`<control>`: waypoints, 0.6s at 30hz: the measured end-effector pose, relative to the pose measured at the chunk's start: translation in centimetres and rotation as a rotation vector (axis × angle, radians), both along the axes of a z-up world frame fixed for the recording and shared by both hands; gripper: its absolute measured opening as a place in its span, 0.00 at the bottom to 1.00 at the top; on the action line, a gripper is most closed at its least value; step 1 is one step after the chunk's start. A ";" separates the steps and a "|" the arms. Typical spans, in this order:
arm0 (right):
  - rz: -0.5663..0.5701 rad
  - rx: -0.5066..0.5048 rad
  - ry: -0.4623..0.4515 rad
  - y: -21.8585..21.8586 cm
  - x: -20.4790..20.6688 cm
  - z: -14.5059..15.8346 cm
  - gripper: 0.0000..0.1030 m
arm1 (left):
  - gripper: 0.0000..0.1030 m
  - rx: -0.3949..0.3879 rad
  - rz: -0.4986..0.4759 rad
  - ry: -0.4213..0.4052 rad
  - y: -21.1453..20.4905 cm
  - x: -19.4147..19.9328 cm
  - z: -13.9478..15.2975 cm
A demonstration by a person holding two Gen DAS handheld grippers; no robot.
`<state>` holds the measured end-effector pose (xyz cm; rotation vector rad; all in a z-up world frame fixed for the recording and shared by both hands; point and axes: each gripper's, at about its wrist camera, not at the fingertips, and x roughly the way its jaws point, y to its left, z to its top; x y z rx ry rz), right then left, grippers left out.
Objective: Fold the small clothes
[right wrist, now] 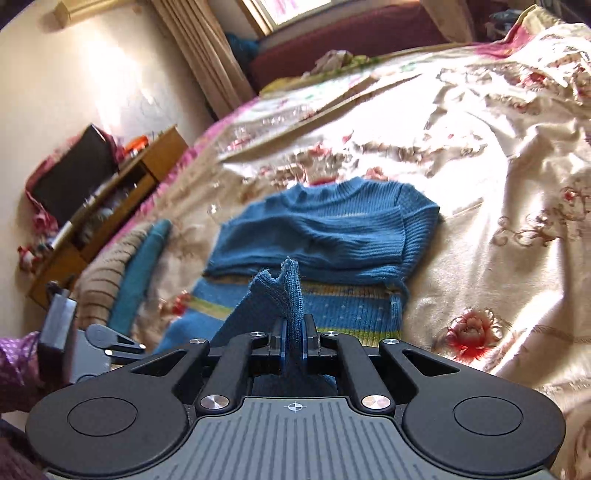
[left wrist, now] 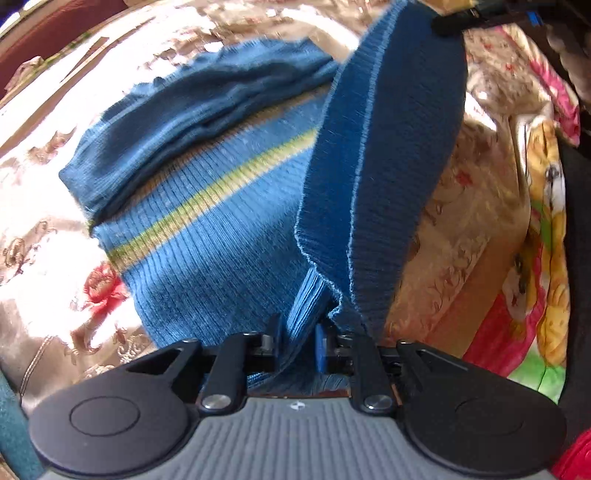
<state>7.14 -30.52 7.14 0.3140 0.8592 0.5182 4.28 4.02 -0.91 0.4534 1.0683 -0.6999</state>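
A small blue knit sweater (left wrist: 207,229) with a yellow-green stripe lies on the flowered bedspread (left wrist: 44,206), its sleeves folded across the chest. My left gripper (left wrist: 301,343) is shut on the sweater's bottom hem. The ribbed hem band (left wrist: 384,155) stretches up from it to my right gripper (left wrist: 448,22) at the top edge. In the right wrist view my right gripper (right wrist: 294,338) is shut on the other hem corner (right wrist: 288,291), lifted above the sweater (right wrist: 332,229). The left gripper (right wrist: 92,347) shows at the lower left.
A folded striped and teal cloth pile (right wrist: 125,273) lies left of the sweater. A wooden cabinet (right wrist: 110,206) stands by the wall beyond the bed's left edge. A bright cartoon blanket (left wrist: 543,240) lies at the bed's right side. A dark red headboard (right wrist: 351,40) is far back.
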 end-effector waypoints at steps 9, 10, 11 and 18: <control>-0.059 0.034 -0.034 -1.6 -1.6 0.8 0.06 | 0.11 -0.120 0.165 -0.012 2.6 0.4 1.8; -0.075 0.041 -0.039 -2.0 -1.8 0.9 0.06 | 0.11 -0.149 0.194 0.000 3.1 0.6 2.0; -0.088 0.047 -0.042 -2.3 -2.0 0.9 0.06 | 0.11 -0.179 0.228 0.012 3.6 0.8 2.0; -0.113 0.007 0.048 -2.2 -1.2 -1.8 0.12 | 0.11 -0.252 0.376 0.072 5.4 2.0 0.7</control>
